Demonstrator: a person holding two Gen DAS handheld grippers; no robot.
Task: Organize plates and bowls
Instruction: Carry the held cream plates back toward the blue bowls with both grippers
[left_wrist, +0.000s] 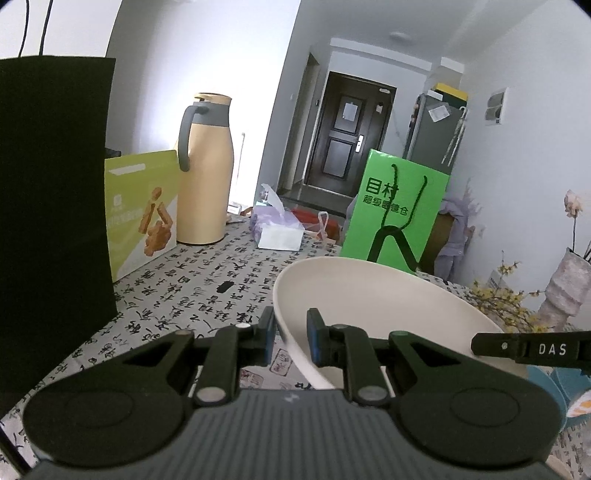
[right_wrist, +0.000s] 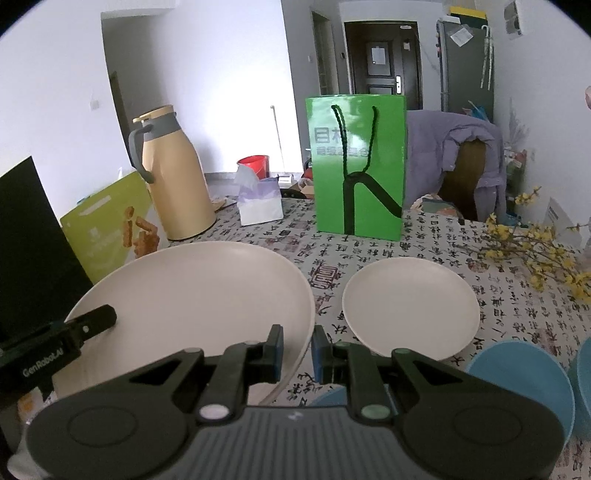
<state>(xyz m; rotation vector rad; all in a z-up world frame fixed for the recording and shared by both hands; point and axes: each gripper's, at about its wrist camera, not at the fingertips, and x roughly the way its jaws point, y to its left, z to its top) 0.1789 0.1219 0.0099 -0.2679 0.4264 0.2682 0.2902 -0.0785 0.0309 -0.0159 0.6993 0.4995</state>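
Thermos stands far left on the table, the green bag behind the dishes. The left tool is clamped on the left rim of the big plate. The right tool grips its right rim, seemingly tight. A smaller plate lies just beside, then blue bowls.
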